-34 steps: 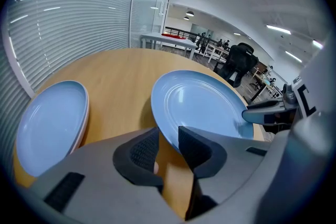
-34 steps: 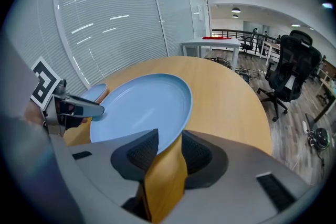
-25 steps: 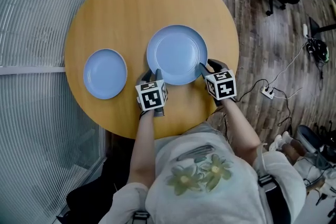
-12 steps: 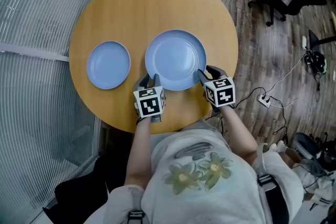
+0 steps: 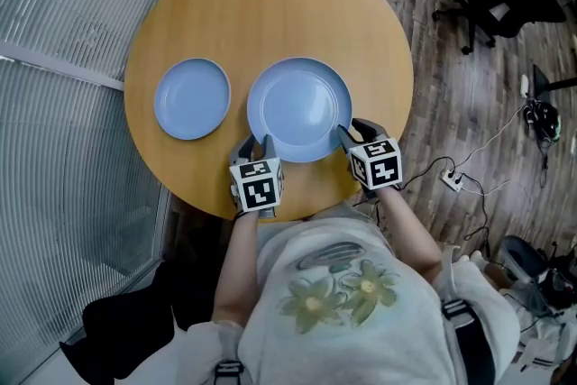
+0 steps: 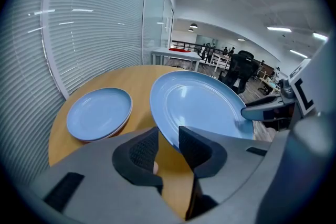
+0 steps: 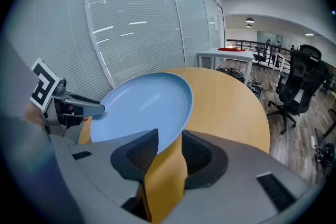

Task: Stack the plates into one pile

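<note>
- Big plate [image 6: 199, 105]: near rim hidden btwn pads of left gripper [image 6: 168, 144]; same at right gripper [image 7: 169, 153].
- Small plate [image 6: 98, 113]: reddish edge under it, can't tell what.
- Table [image 5: 270, 4]: near edge partly behind person's torso [image 5: 343, 302].
- Far-room figures [image 6: 212, 51]: too small.

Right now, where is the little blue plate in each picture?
Head view: little plate, left on the table, beside the big plate.
Left gripper view: little plate lower left, left of the big plate.
Right gripper view: not in it.
Shared landmark: the big plate.
</note>
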Action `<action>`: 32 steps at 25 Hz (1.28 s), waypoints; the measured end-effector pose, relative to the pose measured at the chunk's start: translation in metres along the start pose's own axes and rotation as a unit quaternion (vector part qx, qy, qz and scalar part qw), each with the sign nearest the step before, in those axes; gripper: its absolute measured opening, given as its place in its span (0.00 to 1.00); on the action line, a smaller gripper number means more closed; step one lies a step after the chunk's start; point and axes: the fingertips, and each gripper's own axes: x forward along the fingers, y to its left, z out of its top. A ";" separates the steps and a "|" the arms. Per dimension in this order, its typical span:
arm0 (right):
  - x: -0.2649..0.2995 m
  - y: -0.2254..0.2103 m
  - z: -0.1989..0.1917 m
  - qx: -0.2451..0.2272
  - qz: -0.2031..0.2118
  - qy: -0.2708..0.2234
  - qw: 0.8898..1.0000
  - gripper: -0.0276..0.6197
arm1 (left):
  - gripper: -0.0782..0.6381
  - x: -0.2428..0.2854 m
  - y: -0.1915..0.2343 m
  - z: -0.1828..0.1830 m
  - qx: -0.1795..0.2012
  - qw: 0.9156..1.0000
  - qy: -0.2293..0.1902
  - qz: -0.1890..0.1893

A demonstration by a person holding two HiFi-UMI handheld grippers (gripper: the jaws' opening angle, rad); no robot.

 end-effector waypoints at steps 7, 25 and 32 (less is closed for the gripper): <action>0.003 0.020 -0.001 -0.014 0.015 0.001 1.000 0.29 | 0.29 -0.013 0.015 -0.013 -0.013 1.000 0.000 0.014; 0.025 0.102 0.011 -0.072 0.057 0.015 0.996 0.29 | 0.29 -0.049 0.087 -0.052 -0.065 0.997 0.006 0.051; 0.038 0.135 0.015 -0.072 0.054 0.015 0.996 0.29 | 0.29 -0.055 0.122 -0.057 -0.067 0.996 0.008 0.051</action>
